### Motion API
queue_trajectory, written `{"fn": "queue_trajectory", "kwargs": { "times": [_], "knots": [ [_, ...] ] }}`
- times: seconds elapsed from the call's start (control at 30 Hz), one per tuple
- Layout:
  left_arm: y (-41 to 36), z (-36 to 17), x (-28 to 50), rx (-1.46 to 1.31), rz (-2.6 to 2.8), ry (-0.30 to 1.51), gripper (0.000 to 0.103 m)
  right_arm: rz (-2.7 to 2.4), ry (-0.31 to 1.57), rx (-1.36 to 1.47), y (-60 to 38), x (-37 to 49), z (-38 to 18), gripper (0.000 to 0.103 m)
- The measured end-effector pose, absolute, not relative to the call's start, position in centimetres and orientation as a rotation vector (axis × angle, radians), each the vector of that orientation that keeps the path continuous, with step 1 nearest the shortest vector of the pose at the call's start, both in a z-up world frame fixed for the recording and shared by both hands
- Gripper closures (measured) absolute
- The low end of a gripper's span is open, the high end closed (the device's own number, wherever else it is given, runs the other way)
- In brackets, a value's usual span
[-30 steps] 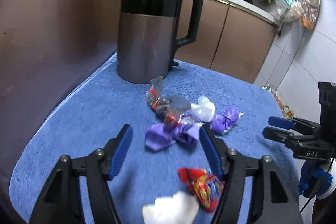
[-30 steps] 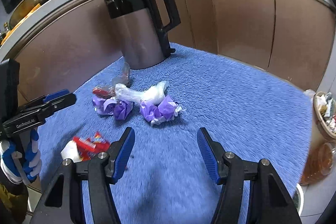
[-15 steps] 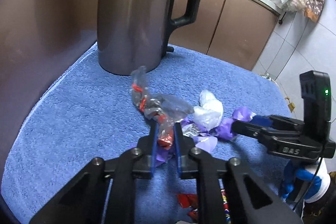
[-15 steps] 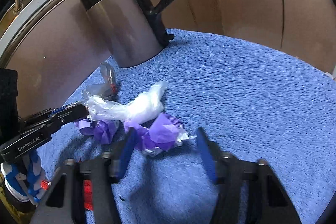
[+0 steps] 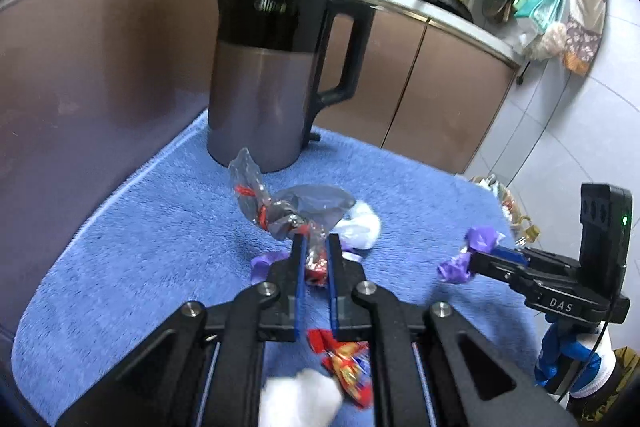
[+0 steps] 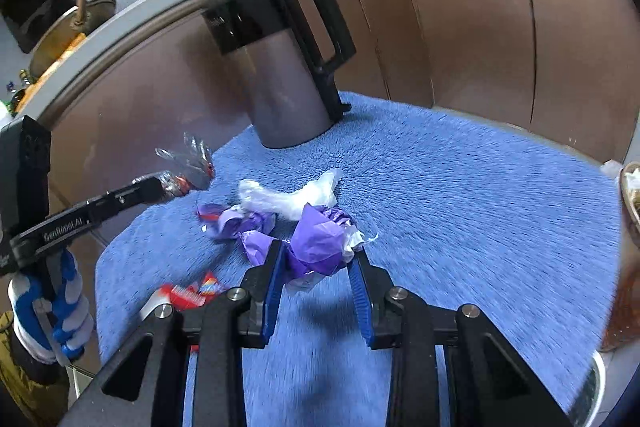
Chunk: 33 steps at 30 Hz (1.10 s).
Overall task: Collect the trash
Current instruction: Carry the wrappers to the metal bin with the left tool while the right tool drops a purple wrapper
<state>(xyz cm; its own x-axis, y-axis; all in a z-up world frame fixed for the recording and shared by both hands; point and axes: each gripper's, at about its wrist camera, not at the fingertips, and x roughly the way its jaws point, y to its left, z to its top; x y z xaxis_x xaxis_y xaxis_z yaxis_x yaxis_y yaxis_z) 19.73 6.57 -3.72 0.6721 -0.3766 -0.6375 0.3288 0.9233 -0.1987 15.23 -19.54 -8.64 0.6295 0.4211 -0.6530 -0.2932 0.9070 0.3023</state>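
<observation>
While both grippers grip wrappers over the blue mat (image 5: pixel 132 227), the pick-up step of trash collection looks to be in hand. The left gripper (image 5: pixel 316 259) has its jaws drawn narrow on the clear crinkled wrapper (image 5: pixel 296 207), whose red-printed tail is pinched between the blue pads while the rest fans out toward twelve o'clock, apparently lifted clear of the mat. The right gripper (image 6: pixel 318 267) has just been closing and now clamps the crumpled purple wrapper (image 6: pixel 320 243), which bulges up between its pads.

Left lying on the mat are a white plastic scrap (image 6: pixel 288 197) at twelve o'clock from the right gripper, a second purple wrapper (image 6: pixel 240 223) at ten o'clock, and a red snack packet (image 6: pixel 192 293) at nine o'clock, low near the mat's edge. The dark kettle (image 5: pixel 264 87) stands at the far end, well apart from the pile.

Next, each hand probably needs to carry its piece to a bin; none shows clearly, though a container of scraps (image 6: pixel 630 195) sits at three o'clock in the right wrist view. The thin film could slip, so a firm pinch matters.
</observation>
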Motion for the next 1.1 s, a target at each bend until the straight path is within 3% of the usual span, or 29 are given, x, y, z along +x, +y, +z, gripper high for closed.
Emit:
{"fn": "queue_trajectory", "kwargs": {
  "times": [0.23, 0.5, 1.1],
  "knots": [
    [3.7, 0.0, 14.2, -0.047, -0.478, 0.685, 0.095, 0.329, 0.733, 0.165, -25.1, 8.6, -5.3, 0.073],
    [-6.6, 1.1, 8.5, 0.038, -0.690, 0.678, 0.095, 0.156, 0.727, 0.160, -32.5, 2.5, -4.8, 0.073],
    [-30.0, -9.2, 7.0, 0.219, -0.911, 0.893, 0.093, -0.128, 0.920, 0.259, -46.3, -0.7, -15.7, 0.071]
  ]
}}
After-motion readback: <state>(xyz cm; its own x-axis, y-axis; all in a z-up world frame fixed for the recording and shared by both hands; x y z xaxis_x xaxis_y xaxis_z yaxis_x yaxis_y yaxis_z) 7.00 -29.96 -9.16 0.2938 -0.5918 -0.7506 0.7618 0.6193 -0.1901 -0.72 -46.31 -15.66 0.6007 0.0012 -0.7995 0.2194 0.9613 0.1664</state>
